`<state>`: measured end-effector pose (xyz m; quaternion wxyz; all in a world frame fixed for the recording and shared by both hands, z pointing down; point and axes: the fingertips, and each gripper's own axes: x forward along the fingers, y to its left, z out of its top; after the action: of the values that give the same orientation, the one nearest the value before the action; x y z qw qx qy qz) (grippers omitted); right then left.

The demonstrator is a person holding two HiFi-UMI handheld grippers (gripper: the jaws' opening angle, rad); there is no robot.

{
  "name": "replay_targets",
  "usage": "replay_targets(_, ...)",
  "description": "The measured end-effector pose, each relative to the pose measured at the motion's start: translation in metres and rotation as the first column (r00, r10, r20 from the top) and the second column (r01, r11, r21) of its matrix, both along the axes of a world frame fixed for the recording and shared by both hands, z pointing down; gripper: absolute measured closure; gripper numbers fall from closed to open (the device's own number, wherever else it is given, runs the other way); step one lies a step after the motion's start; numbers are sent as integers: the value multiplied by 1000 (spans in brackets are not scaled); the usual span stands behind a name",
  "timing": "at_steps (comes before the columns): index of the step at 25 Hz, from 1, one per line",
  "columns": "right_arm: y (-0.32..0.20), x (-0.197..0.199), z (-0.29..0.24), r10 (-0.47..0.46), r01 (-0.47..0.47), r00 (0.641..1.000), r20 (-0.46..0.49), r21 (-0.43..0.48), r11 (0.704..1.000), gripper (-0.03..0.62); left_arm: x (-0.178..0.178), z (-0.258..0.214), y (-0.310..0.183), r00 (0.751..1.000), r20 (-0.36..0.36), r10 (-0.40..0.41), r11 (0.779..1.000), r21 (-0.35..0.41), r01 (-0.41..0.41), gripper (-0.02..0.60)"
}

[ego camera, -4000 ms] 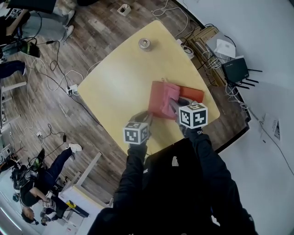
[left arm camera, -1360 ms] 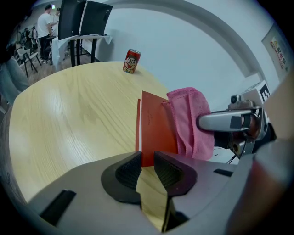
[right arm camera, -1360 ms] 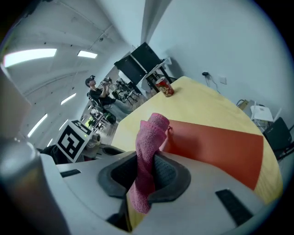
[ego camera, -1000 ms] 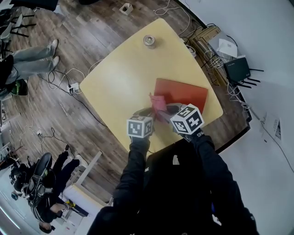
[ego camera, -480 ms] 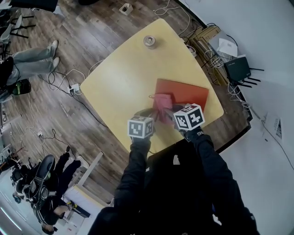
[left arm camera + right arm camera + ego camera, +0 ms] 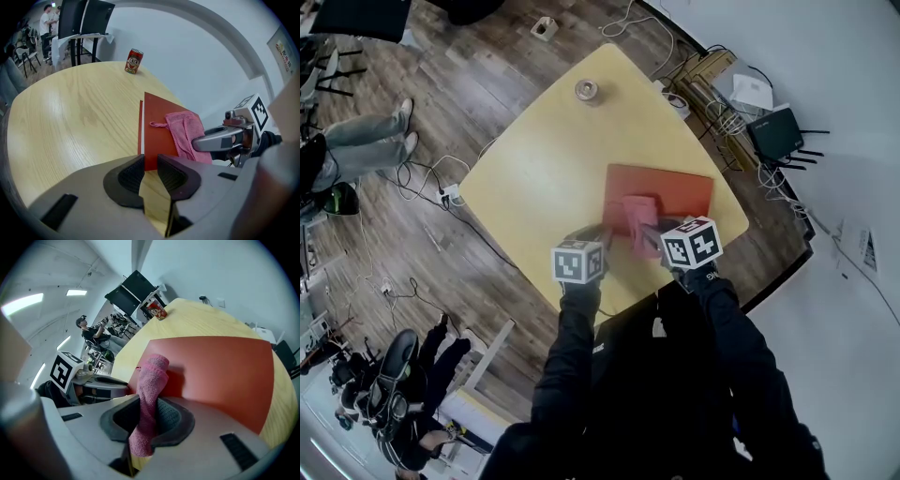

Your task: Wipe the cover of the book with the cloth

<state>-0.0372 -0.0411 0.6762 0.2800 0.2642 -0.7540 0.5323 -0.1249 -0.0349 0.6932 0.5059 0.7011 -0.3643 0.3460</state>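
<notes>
A red book [image 6: 675, 190] lies flat on the yellow table [image 6: 544, 159]. On the book's near left part rests a pink cloth [image 6: 635, 215], and my right gripper [image 6: 649, 234] is shut on its near end. In the right gripper view the cloth [image 6: 152, 380] rises out of the jaws onto the red cover [image 6: 220, 366]. My left gripper [image 6: 596, 234] sits at the book's near left corner, jaws nearly together with nothing seen between them. The left gripper view shows the book [image 6: 159, 126], the cloth [image 6: 185, 131] and the right gripper [image 6: 206, 140].
A red drink can [image 6: 586, 90] stands near the table's far corner, also seen as the can [image 6: 134, 61]. Cables, a router [image 6: 776, 133] and boxes lie on the floor beyond the table's right edge. People and chairs are at the left of the room.
Four seconds ago the cloth was spread wide over the book's left part; now it is bunched and narrower. Over the last second the right gripper slid it a little further onto the cover.
</notes>
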Motion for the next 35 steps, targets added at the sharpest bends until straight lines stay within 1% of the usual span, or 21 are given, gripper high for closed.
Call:
replay_targets(12,10,38,-1,60,-60,998,3,2,998,510,1,-1,3,1000,30,8,1000,-6,-8,472)
replay_targets(19,16,60,-1,88,-88,996,2,8,996,510,-1,-1,2,999,44,-4,1000,0,4,474)
replay_targets(35,34,125,3,178,-178,984,-12,28,984,510,4,3,5,995,94,-28,999,27,25,472)
